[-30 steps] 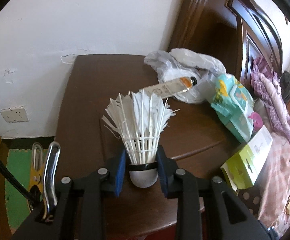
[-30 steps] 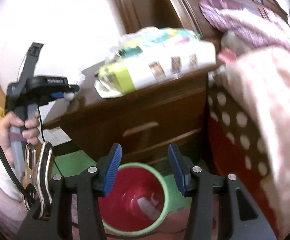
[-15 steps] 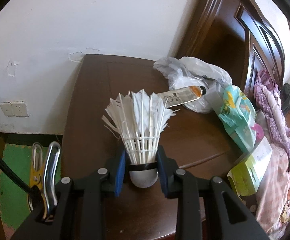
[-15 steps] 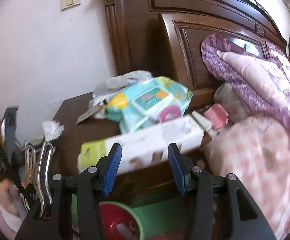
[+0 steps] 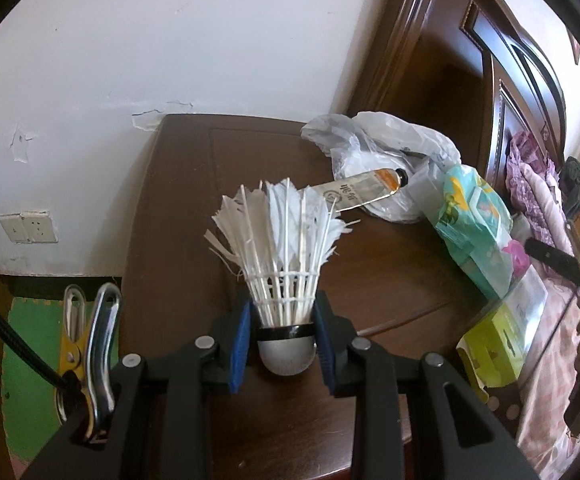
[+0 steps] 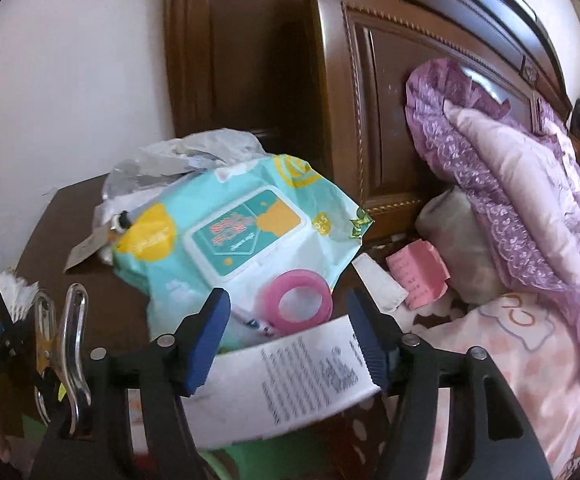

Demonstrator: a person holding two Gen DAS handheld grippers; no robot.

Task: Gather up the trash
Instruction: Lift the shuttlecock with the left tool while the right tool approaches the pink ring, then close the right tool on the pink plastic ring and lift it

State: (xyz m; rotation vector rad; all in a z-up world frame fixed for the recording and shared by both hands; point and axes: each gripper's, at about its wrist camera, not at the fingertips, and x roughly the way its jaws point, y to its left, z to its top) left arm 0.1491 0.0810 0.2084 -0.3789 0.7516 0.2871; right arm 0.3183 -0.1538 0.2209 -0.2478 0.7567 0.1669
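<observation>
A white feather shuttlecock [image 5: 286,248] stands upright between the blue pads of my left gripper [image 5: 284,344], which is shut on its cork base above the dark wooden nightstand [image 5: 194,184]. Behind it a flattened tube [image 5: 359,192] lies against a crumpled clear plastic bag [image 5: 381,140]. My right gripper [image 6: 286,332] hangs over the nightstand's bed-side corner with its jaws opening. A white and green carton [image 6: 290,384] lies just beneath and between them, and the pads do not press on it. A teal wet-wipes pack [image 6: 242,232] sits right behind the carton.
A pink ring [image 6: 297,302] rests on the wipes pack and a pink slip [image 6: 417,276] lies by the bed. The pink quilt [image 6: 529,360] and purple pillow [image 6: 489,152] fill the right side. The carved headboard [image 6: 409,80] rises behind. Green floor mat [image 5: 30,360] lies left of the nightstand.
My right gripper rose from above a red bin on the floor to the nightstand's top by the carton, and its jaws widened. The left gripper kept still with the shuttlecock.
</observation>
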